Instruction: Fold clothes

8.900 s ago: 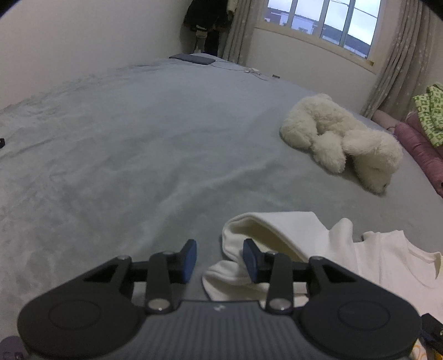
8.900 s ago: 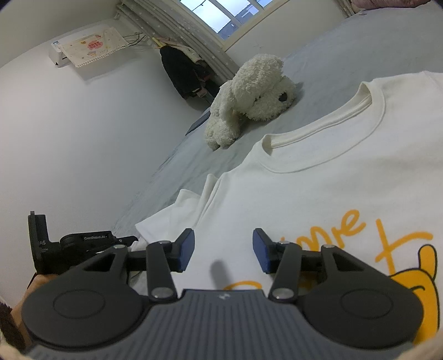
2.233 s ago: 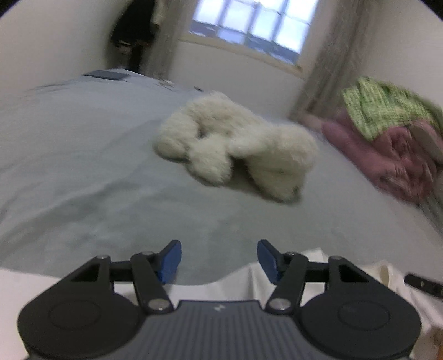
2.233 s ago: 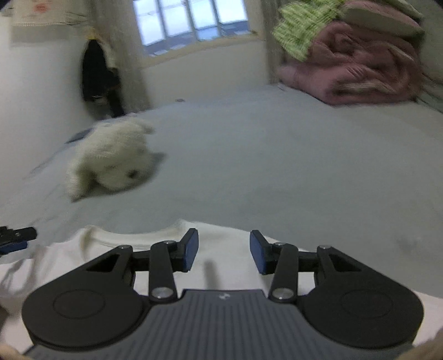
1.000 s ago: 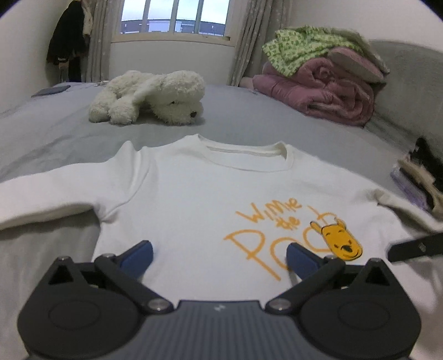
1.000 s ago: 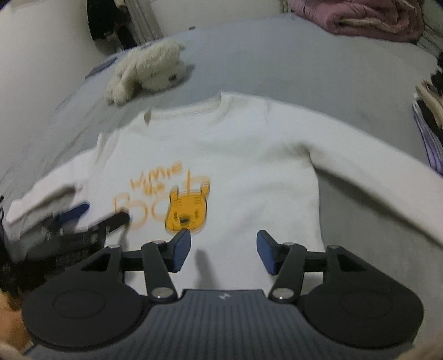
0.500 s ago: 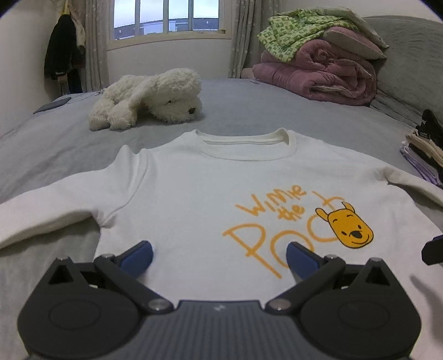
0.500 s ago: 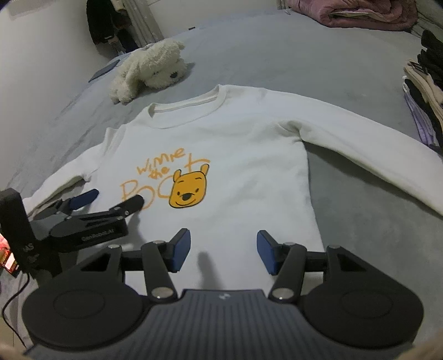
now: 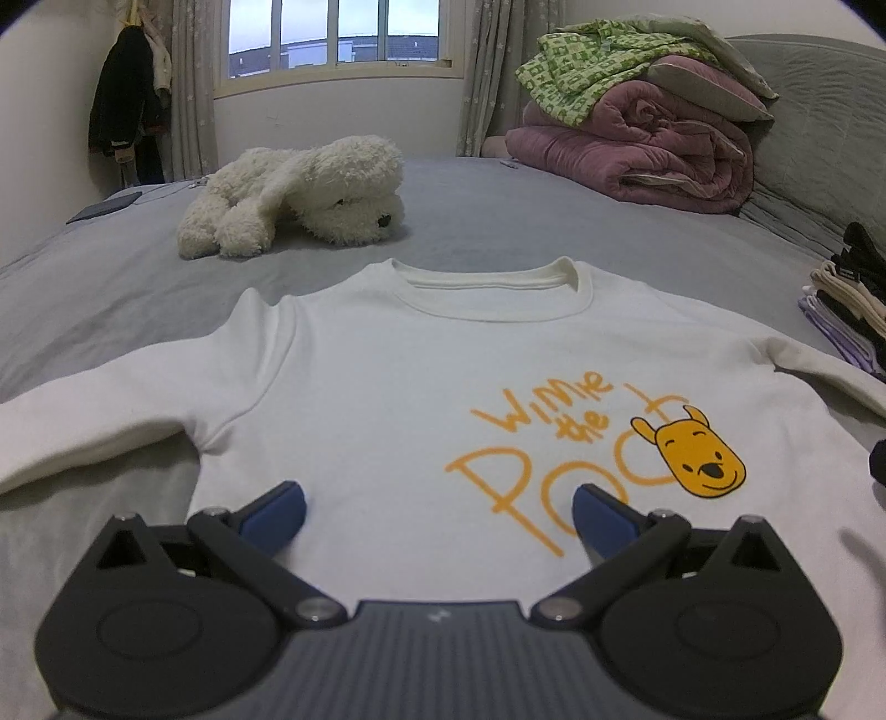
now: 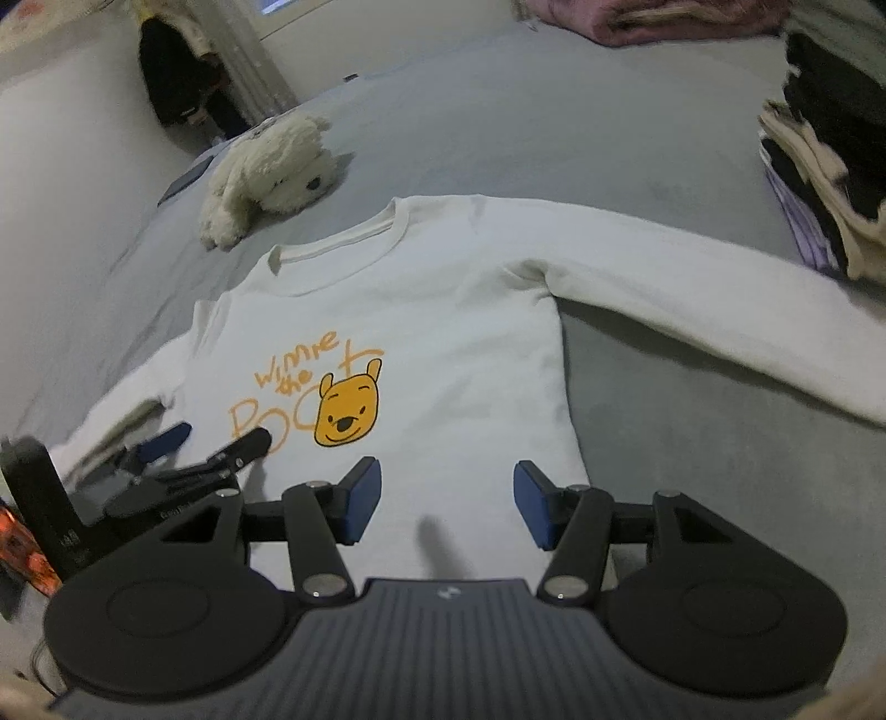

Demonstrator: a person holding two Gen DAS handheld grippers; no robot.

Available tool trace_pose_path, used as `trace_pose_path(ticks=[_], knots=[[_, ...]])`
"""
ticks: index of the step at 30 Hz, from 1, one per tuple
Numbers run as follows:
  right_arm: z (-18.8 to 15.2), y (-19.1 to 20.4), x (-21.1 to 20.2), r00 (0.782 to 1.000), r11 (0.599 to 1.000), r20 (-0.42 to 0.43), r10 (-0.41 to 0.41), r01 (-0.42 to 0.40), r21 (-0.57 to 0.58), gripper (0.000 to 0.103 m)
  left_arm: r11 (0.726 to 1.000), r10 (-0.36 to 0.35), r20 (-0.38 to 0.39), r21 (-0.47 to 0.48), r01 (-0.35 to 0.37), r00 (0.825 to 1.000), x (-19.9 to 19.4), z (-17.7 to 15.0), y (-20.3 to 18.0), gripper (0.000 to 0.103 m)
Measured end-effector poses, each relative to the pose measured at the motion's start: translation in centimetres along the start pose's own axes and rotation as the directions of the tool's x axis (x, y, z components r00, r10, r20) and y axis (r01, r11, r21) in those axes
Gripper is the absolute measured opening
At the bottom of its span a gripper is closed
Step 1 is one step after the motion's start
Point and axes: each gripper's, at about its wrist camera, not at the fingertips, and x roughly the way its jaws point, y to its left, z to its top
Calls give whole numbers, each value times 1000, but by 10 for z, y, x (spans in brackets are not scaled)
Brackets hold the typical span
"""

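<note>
Sweatshirt (image 9: pixel 387 387) lies flat on grey bed (image 9: pixel 498 221); both hand-held grippers (image 9: pixel 437 515) (image 10: pixel 446 501) released.

White sweatshirt (image 9: pixel 387 387) with orange print, grey bedspread (image 9: pixel 498 221), blue fingers (image 10: pixel 362 498).

window (image 9: pixel 335 41) daylit | walls white | bed (image 9: pixel 498 221) grey | curtains (image 9: pixel 191 94) pale

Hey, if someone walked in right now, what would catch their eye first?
The white sweatshirt spread flat, print up, on the grey bed, with its orange bear print low on the chest. Beyond its collar lies a fluffy white toy dog, and folded pink and green quilts are piled at the far right.
</note>
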Motion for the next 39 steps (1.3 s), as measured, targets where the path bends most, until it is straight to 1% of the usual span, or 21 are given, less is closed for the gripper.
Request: trace_pose_path(ticks=[2, 4, 7, 9, 12, 14, 18, 19, 22, 24, 26, 27, 29, 32, 34, 36, 37, 38, 39], knots=[[3, 1, -3, 1000, 999, -11, 6, -6, 35, 57, 1000, 0, 0, 0, 0, 1000, 0, 0, 0, 103], [3, 6, -11, 1000, 999, -14, 20, -20, 27, 58, 1000, 0, 0, 0, 0, 1000, 0, 0, 0, 103], [0, 7, -25, 999, 1000, 19, 26, -26, 13, 66, 1000, 0, 0, 0, 0, 1000, 0, 0, 0, 103], [-5, 0, -30, 999, 999, 37, 36, -37, 28, 67, 1000, 0, 0, 2, 0, 1000, 0, 0, 0, 103], [-14, -16, -22, 1000, 998, 16, 12, -13, 66, 67, 1000, 1, -1, 3, -1, 1000, 0, 0, 0, 103], [-13, -20, -16, 1000, 996, -25, -12, 14, 90, 67, 1000, 1, -1, 3, -1, 1000, 0, 1, 0, 103], [-7, -23, -18, 999, 997, -8, 42, -41, 68, 67, 1000, 2, 0, 4, -2, 1000, 0, 1, 0, 103], [-6, -27, -17, 999, 996, -7, 38, -37, 78, 67, 1000, 1, 1, 3, -1, 1000, 0, 0, 0, 103], [-3, -49, -13, 1000, 987, 2, 6, -6, 162, 67, 1000, 2, 1, 3, -2, 1000, 0, 0, 0, 103], [-3, -67, -15, 999, 961, 37, -10, -1, 277, 67, 1000, 6, -3, 5, -6, 1000, 0, 1, -1, 103], [-3, -85, -17, 997, 921, 69, -29, 0, 389, 67, 1000, 7, -21, 11, -7, 1000, -2, 3, -1, 103], [-3, -94, -18, 996, 896, 86, -39, -3, 445, 67, 1000, 7, -36, 15, -6, 999, -3, 5, -1, 103], [-12, -110, -28, 990, 820, 129, -57, -28, 572, 67, 1000, 6, -55, -2, -6, 998, -3, 8, 1, 103], [-20, -130, -39, 978, 736, 177, -109, -41, 676, 67, 1000, 13, -54, -12, -14, 998, -4, 8, -1, 103], [-23, -142, -45, 963, 684, 208, -169, -38, 729, 66, 1000, 23, -54, -3, -23, 998, -4, 8, -3, 103], [-26, -155, -48, 943, 625, 242, -227, -50, 779, 62, 1000, 27, -61, -3, -27, 998, -5, 9, -4, 103], [-29, -159, -48, 932, 600, 261, -251, -61, 798, 58, 1000, 26, -68, -15, -27, 997, -6, 11, -3, 103], [-31, -163, -47, 921, 576, 276, -276, -71, 814, 48, 999, 24, -75, -28, -26, 997, -7, 12, -3, 103], [-32, -164, -46, 913, 566, 277, -299, -64, 822, 41, 998, 25, -82, -50, -29, 996, -9, 14, -2, 103]])
